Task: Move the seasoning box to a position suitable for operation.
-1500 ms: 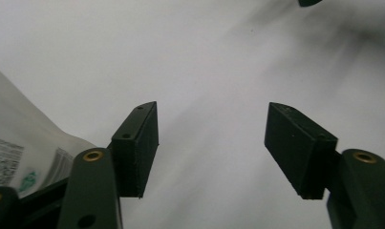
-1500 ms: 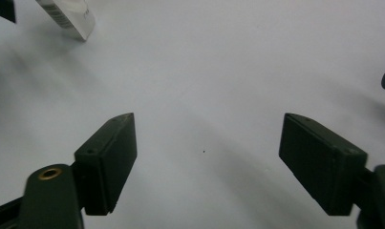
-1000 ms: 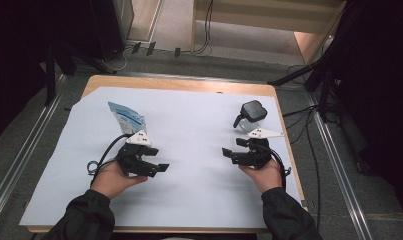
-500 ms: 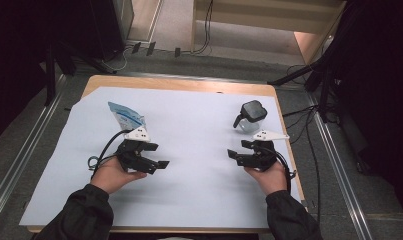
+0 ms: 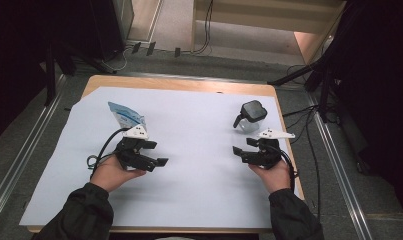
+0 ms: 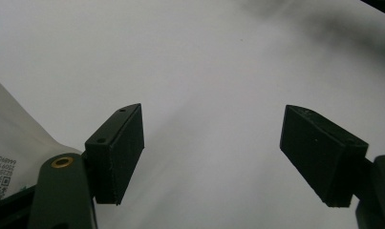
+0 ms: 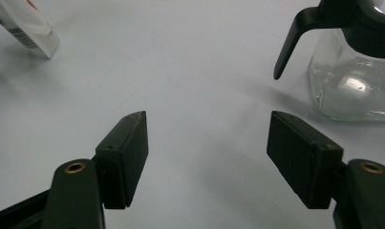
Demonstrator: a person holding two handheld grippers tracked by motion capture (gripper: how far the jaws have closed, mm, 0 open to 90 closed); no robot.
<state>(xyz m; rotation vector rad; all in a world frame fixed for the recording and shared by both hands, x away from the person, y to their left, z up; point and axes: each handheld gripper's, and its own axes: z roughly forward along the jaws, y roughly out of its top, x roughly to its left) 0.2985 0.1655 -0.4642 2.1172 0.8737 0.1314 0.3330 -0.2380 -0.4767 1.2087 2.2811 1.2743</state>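
Note:
A blue and white pouch [image 5: 125, 116] lies on the white sheet at the left, just beyond my left gripper [image 5: 158, 153]. Its printed corner shows at the left edge of the left gripper view [image 6: 8, 143]. My left gripper [image 6: 211, 152] stands open; its jaws have just been opening, with only bare sheet between them. A small glass pot with a black lid and handle [image 5: 251, 116] stands at the right, just beyond my right gripper [image 5: 241, 147]. In the right gripper view the pot [image 7: 352, 81] is ahead and to the right, apart from the open, empty gripper [image 7: 207, 152]; the pouch [image 7: 27, 26] is at top left.
A white sheet [image 5: 199, 190] covers most of the wooden table [image 5: 189, 84]. Both hands rest low on the sheet, jaws pointing toward each other across its middle. Cables trail from each gripper. Metal rails run along the floor on both sides of the table.

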